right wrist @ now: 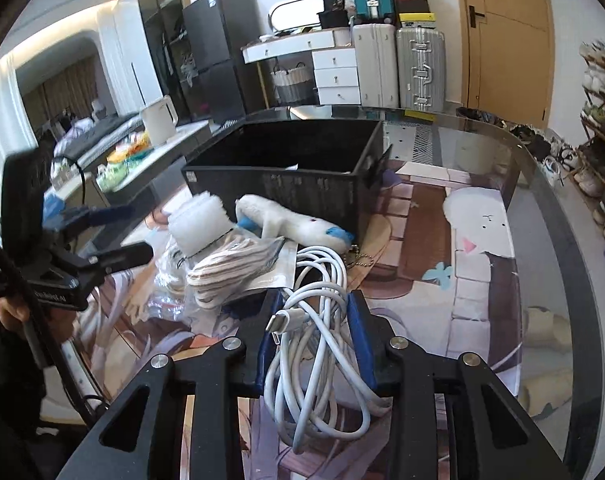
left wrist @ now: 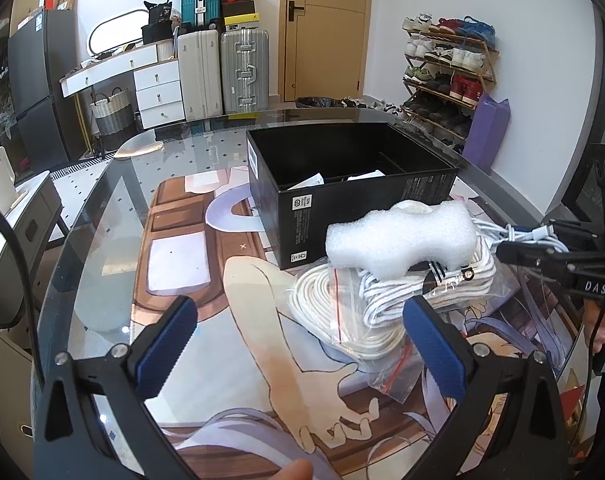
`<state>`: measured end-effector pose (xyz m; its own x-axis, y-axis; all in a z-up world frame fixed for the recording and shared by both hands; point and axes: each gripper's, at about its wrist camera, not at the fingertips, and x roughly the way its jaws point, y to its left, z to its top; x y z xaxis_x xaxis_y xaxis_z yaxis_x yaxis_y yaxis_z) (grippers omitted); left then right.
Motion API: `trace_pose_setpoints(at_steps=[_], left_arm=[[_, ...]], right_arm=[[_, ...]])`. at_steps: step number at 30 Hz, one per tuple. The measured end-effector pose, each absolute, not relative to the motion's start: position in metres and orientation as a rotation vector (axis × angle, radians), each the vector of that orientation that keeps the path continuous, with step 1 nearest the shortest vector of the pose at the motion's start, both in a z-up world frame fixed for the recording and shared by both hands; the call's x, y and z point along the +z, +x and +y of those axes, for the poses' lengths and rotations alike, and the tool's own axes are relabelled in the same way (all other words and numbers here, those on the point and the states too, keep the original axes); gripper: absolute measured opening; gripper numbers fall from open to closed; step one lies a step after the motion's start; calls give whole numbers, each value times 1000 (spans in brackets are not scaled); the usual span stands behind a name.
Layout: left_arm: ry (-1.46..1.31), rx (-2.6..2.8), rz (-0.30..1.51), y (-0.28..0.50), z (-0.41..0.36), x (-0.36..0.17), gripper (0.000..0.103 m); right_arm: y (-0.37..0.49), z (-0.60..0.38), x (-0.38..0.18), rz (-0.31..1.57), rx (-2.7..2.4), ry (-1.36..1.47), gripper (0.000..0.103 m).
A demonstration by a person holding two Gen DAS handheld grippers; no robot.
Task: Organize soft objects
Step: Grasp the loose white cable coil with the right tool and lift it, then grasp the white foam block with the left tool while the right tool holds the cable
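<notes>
The black box's point(left wrist: 342, 200) contents are largely hidden by its walls. The cable bundle's point(right wrist: 318, 344) lower loops are covered by the gripper body, and the shoe rack point(right wrist: 600, 120) is blurred and cut off.

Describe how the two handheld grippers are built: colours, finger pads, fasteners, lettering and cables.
Both are black, angular frames with triangular cut-outs and silver round fasteners. The left gripper has blue ribbed pads; the right gripper has blue pads too. White lettering marks both bodies, only partly legible. A black cable runs down the right gripper's handle.

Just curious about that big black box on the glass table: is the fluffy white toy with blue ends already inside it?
No. The fluffy white toy with blue ends lies on the table outside the black box, against its near wall.
</notes>
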<state>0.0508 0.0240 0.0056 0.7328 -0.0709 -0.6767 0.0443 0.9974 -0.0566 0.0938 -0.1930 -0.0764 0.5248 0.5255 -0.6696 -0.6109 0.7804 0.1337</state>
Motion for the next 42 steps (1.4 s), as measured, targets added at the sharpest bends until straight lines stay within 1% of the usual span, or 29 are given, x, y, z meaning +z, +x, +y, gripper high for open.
trace_pose_setpoints(at_steps=[12,29,37,42], left_arm=[[-52,-78,735,48,22,8,103],[-18,-200,719,48,-11,16,103],[-41,-237,786,69,-20,16,103],[-42,-277,793,77,-26,19,103]], right_arm=[[90,-227,-47,675,646,-56,33],[75,-207,-37,619,738,-18,33],[74,-211,-33,608,745,-2,34],[74,-211,-33,608,745,-2,34]])
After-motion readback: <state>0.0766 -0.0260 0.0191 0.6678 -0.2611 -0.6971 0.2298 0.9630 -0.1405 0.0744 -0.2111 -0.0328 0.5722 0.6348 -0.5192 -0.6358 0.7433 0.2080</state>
